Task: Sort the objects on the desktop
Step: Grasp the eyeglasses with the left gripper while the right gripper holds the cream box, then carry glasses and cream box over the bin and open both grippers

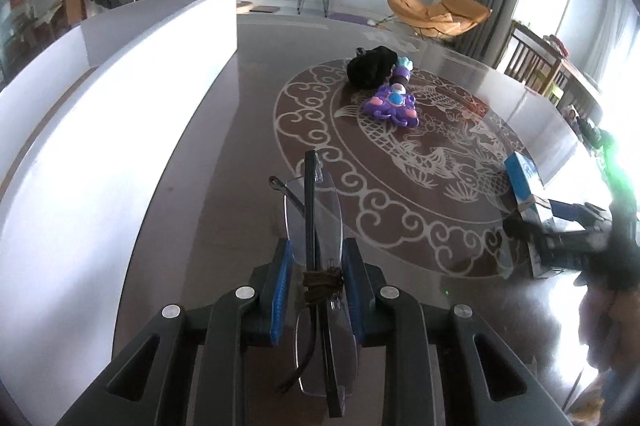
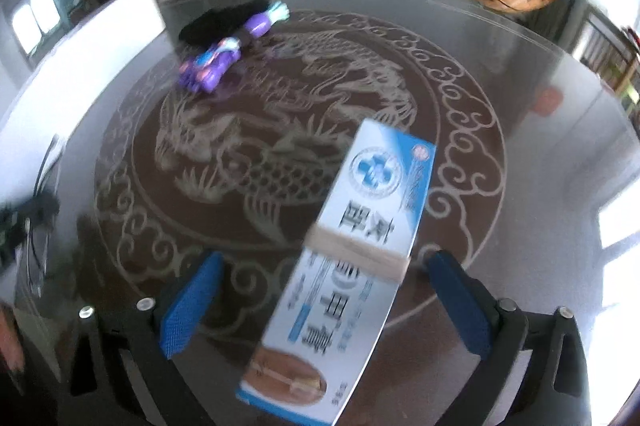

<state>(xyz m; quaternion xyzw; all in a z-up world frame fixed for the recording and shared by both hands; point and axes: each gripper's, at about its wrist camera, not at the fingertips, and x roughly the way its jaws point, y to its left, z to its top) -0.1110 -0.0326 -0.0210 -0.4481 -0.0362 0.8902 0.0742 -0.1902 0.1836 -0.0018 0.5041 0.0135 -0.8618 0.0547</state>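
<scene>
Glass tabletop (image 1: 248,73), left fingers (image 1: 280,290) clamped on folded glasses (image 1: 316,226), right fingers (image 2: 192,306) wide apart around box (image 2: 348,266)

1 glasses (image 1: 316,226), 1 box (image 2: 344,266), 1 toy (image 1: 392,105)

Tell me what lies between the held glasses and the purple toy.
Nothing stands between them. In the left wrist view, only bare tabletop with its pale dragon pattern runs from the glasses in the left gripper to the purple toy.

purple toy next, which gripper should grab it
Right. The right gripper stands open with the blue box loose between its pads, while the left gripper is shut on the glasses.
</scene>
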